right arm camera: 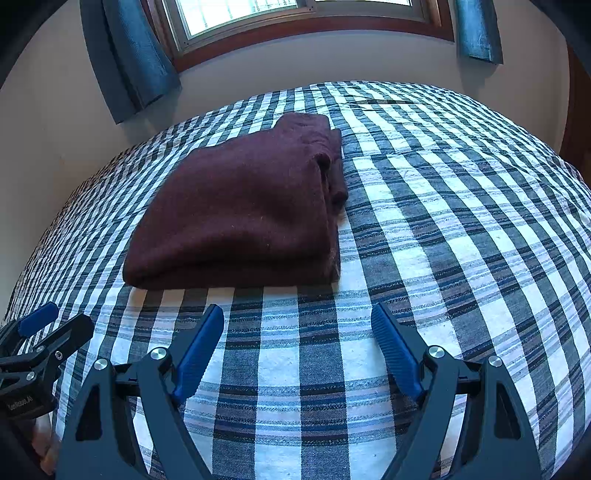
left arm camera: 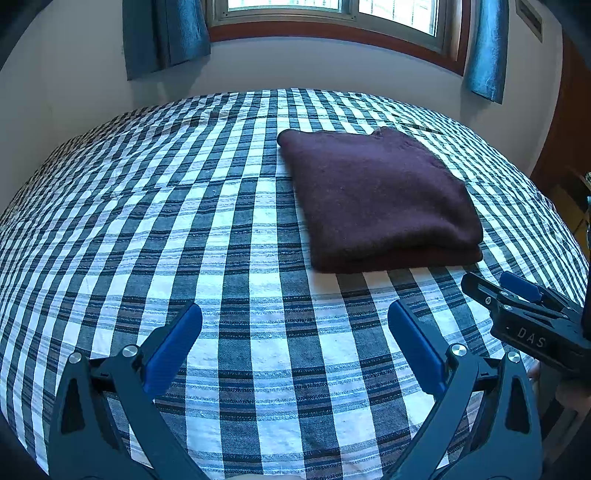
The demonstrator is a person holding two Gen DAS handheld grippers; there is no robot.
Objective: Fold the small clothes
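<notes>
Past the tips of our two tongs lies the sweater (left arm camera: 376, 199), dark red and folded into a neat square on the bed (left arm camera: 184, 221). Our left tongs (left arm camera: 295, 325) are wide open and hold nothing. From them, the sweater sits ahead and a bit to the right. Our right tongs (right arm camera: 297, 325) are wide open too, and they hold nothing. From them, the sweater (right arm camera: 240, 214) sits ahead and a bit to the left. Neither pair touches it. Both pairs hang over the bed's checked cover (right arm camera: 443, 240), near the sweater's closest edge. We can see the folded layers stacked along the sweater's right side. Our two tongs are side by side, close to each other. Behind the bed is a window (left arm camera: 332, 11) with blue curtains (left arm camera: 162, 33) on both sides.
</notes>
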